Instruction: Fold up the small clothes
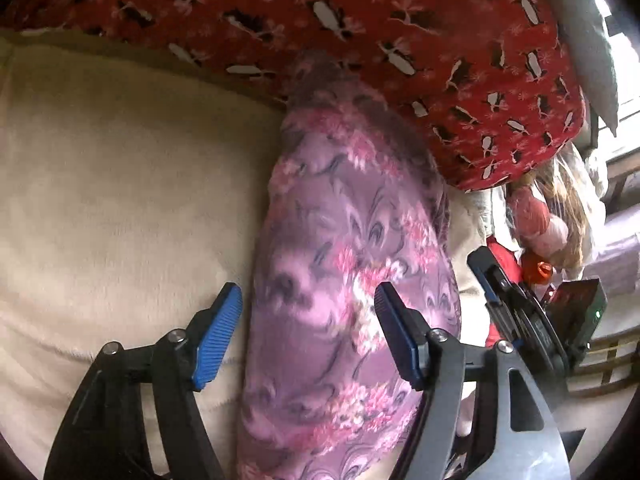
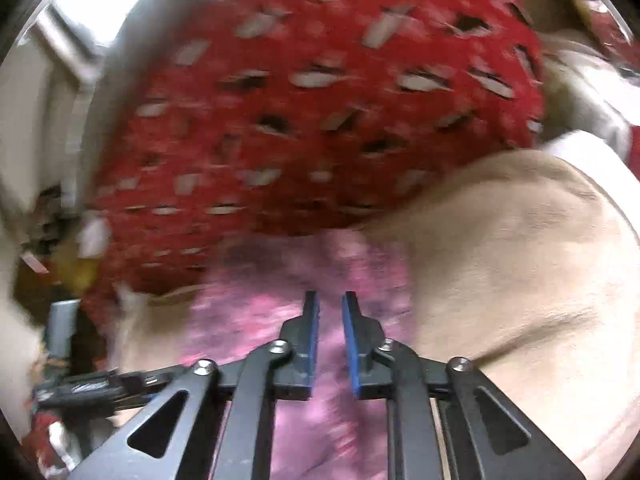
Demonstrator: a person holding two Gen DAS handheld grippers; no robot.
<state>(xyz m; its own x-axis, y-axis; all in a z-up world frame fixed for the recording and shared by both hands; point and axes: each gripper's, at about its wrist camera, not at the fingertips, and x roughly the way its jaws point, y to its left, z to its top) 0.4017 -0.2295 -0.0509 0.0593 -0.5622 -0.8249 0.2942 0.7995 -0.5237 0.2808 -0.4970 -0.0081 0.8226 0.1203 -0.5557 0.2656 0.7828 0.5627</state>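
While my left gripper (image 1: 308, 308) holds its jaws wide apart above the purple floral garment (image 1: 344, 264), my right gripper (image 2: 330, 304) hangs nearly closed, gripping nothing; a red patterned cushion (image 1: 360, 32) lies beyond.

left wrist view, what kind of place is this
Probably a home, likely a living room or bedroom: a beige plush couch or bed, a red patterned cushion, a purple floral garment laid on it, and a window at right.

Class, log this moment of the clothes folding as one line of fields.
task: fold small clothes | left gripper: open, empty | right gripper: jaws narrow, nothing between | purple floral garment: on cream blanket, beside red cushion
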